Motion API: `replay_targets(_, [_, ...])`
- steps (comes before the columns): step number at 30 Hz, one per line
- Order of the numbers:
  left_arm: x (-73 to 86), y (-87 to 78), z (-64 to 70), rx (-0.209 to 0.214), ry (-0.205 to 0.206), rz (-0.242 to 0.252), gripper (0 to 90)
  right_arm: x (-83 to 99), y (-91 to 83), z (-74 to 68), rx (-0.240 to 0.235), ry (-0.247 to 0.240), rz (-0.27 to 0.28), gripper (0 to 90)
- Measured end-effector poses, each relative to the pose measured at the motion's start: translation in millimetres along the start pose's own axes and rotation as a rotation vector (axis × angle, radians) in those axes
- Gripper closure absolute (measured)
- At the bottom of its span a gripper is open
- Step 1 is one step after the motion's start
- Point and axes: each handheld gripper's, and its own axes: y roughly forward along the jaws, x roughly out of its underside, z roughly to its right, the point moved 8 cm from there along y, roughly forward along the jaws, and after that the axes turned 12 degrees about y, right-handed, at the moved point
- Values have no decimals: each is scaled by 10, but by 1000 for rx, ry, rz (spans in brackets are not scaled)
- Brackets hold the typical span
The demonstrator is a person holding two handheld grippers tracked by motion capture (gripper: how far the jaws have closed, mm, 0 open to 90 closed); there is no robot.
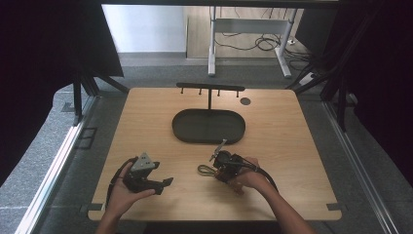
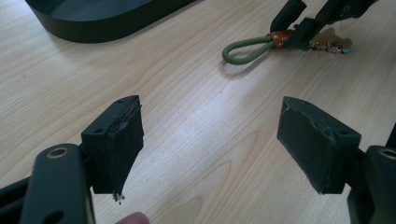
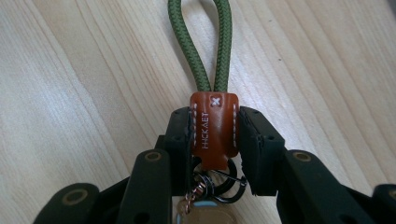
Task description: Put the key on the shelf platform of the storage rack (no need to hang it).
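Left claw (image 1: 163,184) sits at about 7 o'clock on the bench (image 1: 282,141), cradled in the person's left hand (image 1: 122,192). Its jaws stand wide apart with nothing between them; bare wood shows in the gap in the left gripper view.

Right claw (image 3: 215,140), at roughly 5 o'clock, is clamped on the keychain (image 3: 214,128) by its orange leather tab, one jaw pressing each side. The green cord loop (image 3: 201,42) extends out past the jaw tips and lies flat on the wood. Metal rings (image 3: 219,184) hang behind the tab, between the jaws.

A dark oval tray (image 1: 208,126) rests at 12 o'clock, apart from both claws, with a black peg rack (image 1: 210,88) just behind it.
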Motion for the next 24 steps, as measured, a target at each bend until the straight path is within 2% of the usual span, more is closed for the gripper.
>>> replay_targets(6, [-1,1,1,0,0,0,229,-13,-151,53,6,15,21,668])
replay_targets(24, [-1,-5,-8,-1,3,3,230,-91,-522,134,37,11,70,669])
